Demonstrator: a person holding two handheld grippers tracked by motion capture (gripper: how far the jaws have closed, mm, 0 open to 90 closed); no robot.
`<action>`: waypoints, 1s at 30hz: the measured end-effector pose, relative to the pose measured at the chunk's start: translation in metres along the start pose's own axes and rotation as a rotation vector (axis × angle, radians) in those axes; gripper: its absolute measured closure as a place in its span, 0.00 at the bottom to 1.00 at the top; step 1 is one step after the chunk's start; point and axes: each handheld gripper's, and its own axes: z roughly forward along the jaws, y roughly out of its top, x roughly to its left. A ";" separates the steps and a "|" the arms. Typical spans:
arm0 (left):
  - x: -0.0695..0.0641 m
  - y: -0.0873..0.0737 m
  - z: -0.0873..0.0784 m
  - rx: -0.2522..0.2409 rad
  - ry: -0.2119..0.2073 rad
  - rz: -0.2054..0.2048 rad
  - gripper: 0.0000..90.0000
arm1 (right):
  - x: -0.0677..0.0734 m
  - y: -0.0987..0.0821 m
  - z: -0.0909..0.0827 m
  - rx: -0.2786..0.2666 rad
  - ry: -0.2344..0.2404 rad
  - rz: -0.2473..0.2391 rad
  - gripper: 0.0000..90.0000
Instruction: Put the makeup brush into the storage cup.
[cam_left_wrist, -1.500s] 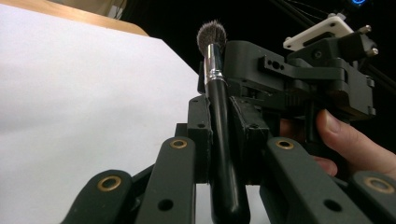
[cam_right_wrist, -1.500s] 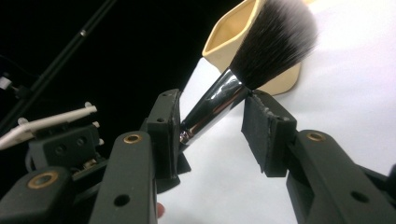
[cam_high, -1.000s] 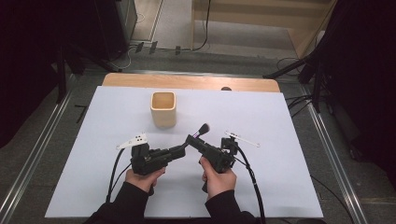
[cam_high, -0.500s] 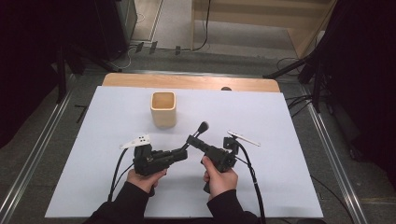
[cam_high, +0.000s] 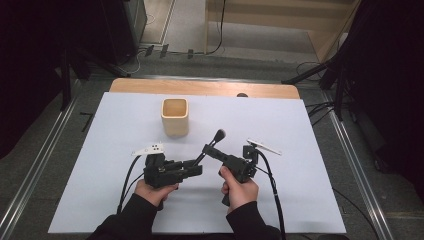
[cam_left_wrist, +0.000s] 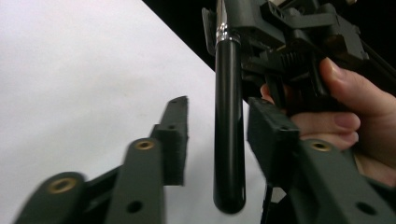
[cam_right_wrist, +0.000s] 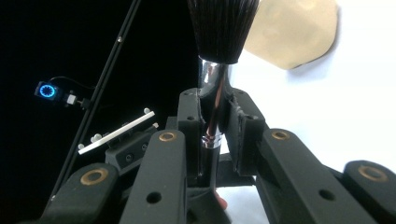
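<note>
A makeup brush (cam_high: 210, 145) with a black handle, chrome ferrule and dark bristles slants up between my two grippers above the white mat (cam_high: 310, 145). My right gripper (cam_high: 207, 151) is shut on the brush; in the right gripper view its pads clamp the chrome ferrule (cam_right_wrist: 210, 116) below the bristles (cam_right_wrist: 224, 28). My left gripper (cam_high: 196, 168) has just been opening its jaws. In the left gripper view the black handle (cam_left_wrist: 229, 130) hangs between the spread pads (cam_left_wrist: 173, 135), with a gap on one side. The right gripper and its hand (cam_left_wrist: 345, 107) sit just behind.
A square wooden cup (cam_high: 175, 117) stands upright on the mat behind the grippers, and appears pale beyond the bristles as the cup (cam_right_wrist: 294, 32). The mat covers a wooden table (cam_high: 200, 87). Cables trail from both grippers toward the person. Dark floor and stands surround the table.
The left gripper's jaws have spread apart off the brush handle. The brush stays in the right gripper, and both hands have barely shifted.
</note>
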 end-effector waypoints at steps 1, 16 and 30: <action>0.000 0.001 -0.001 0.004 0.002 0.008 0.59 | 0.000 0.001 -0.001 0.001 -0.005 -0.010 0.87; -0.004 0.011 -0.004 0.117 -0.047 0.056 0.30 | 0.001 0.007 -0.007 0.102 -0.076 -0.176 0.87; -0.004 0.015 -0.006 0.183 -0.033 0.110 0.26 | 0.010 0.009 -0.002 0.234 -0.085 -0.457 0.87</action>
